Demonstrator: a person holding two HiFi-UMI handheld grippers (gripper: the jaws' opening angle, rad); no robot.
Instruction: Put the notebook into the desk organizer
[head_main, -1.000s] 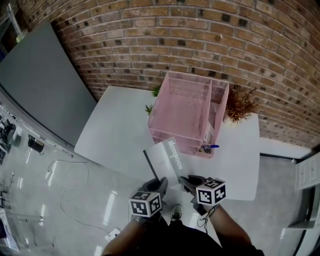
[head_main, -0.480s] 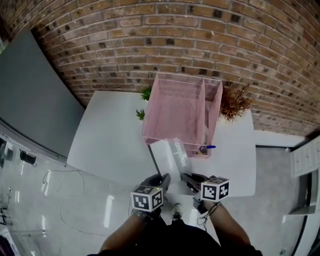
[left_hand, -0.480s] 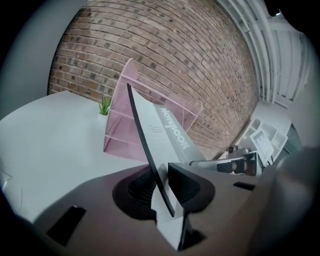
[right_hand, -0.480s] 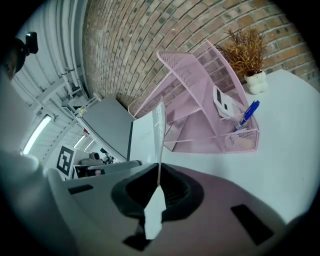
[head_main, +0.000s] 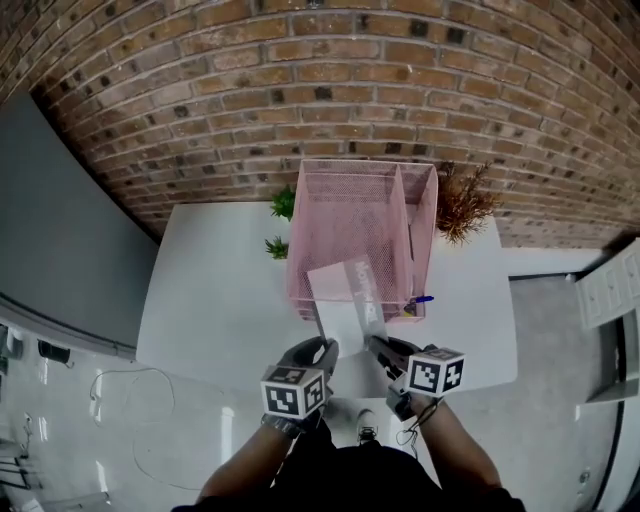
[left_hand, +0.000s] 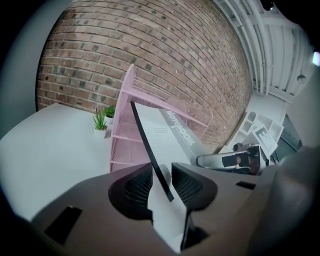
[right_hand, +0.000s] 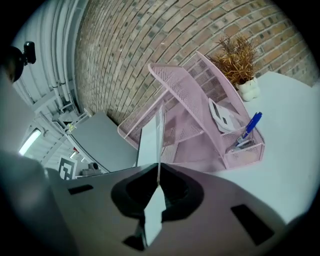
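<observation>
The grey-and-white notebook (head_main: 347, 298) is tilted up with its far end over the front of the pink mesh desk organizer (head_main: 340, 215). My right gripper (head_main: 378, 350) is shut on the notebook's near right corner; in the right gripper view the thin edge (right_hand: 159, 150) runs out from between the closed pads. My left gripper (head_main: 320, 352) is open. Its jaws have just been opening, and the notebook's dark edge (left_hand: 150, 145) stands between the pads (left_hand: 137, 189) with a gap on each side.
The organizer stands on a white table (head_main: 215, 295) against a brick wall. A blue pen (head_main: 421, 297) and a calculator (right_hand: 222, 116) sit in its right compartments. Two small green plants (head_main: 282, 204) stand at its left, a dried brown plant (head_main: 462, 205) at its right.
Both grippers and the notebook moved forward towards the organizer, so the notebook's far end now overlaps its front. The left jaws opened and let go of the notebook.
</observation>
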